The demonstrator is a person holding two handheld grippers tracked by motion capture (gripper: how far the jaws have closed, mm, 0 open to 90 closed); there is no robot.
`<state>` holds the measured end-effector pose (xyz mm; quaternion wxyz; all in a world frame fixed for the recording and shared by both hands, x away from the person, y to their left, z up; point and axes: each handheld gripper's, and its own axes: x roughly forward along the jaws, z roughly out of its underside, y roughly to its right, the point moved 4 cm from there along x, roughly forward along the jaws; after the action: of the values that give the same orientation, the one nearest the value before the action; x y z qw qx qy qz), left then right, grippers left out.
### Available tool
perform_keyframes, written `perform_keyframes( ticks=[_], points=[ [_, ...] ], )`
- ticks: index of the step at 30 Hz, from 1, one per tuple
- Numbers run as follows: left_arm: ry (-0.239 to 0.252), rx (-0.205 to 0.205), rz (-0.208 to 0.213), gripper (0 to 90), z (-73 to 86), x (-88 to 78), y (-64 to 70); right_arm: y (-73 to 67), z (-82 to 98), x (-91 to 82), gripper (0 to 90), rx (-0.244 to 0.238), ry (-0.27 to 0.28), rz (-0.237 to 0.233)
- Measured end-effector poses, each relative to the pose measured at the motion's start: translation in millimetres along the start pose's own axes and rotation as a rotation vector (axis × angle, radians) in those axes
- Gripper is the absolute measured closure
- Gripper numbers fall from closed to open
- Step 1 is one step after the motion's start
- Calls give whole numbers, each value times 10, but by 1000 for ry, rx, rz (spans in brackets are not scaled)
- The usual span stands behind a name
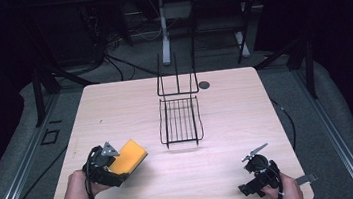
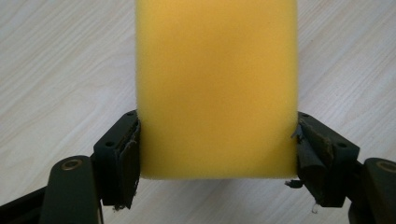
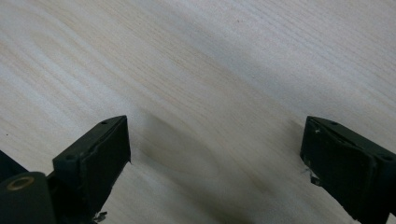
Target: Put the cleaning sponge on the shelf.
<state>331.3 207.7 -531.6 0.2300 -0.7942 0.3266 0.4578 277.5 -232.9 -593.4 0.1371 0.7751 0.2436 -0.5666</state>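
Between the left gripper's (image 2: pixel 218 144) fingers (image 2: pixel 121 158) sits a yellow sponge (image 2: pixel 217 88), clamped by its near end, each pad pressed flat against one side so the foam stands out ahead of them. Seen from the high view, that gripper (image 1: pixel 117 167) is at about eight o'clock on the bench (image 1: pixel 225 104), held in the person's left hand (image 1: pixel 77 191), with the sponge (image 1: pixel 129 156) pointing toward one o'clock and tilted above the wood. At five o'clock the right gripper (image 1: pixel 251 159) rests in the right hand (image 1: pixel 288 192); its fingers (image 3: pixel 100 154) stand wide with bare wood grain between them, casting a soft shadow.

Beyond both, at the centre of the bench and toward twelve o'clock, stands a black wire rack (image 1: pixel 180 114), well apart from the sponge. A small dark round disc (image 1: pixel 204 85) lies just beside the rack's upper right corner. The surface is pale wood laminate with rounded corners. Around it the room is dark: grey floor covering, black cables, metal frame legs, and a white table leg at twelve o'clock.
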Motion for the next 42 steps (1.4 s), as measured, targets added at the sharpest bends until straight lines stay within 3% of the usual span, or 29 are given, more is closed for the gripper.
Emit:
perform_keyframes(
  ticks=[8, 22, 42],
  points=[
    [-4, 40, -4, 266, -92, 2, -4, 5, -4, 0, 82, -2, -6, 0],
    [34, 65, 5, 274, -222, -54, -61, -2, -1, 4, 84, -4, -11, 2],
    [38, 106, 26, 278, -404, -54, -75, 5, 9, 0, 88, 7, -5, 7]
  ],
)
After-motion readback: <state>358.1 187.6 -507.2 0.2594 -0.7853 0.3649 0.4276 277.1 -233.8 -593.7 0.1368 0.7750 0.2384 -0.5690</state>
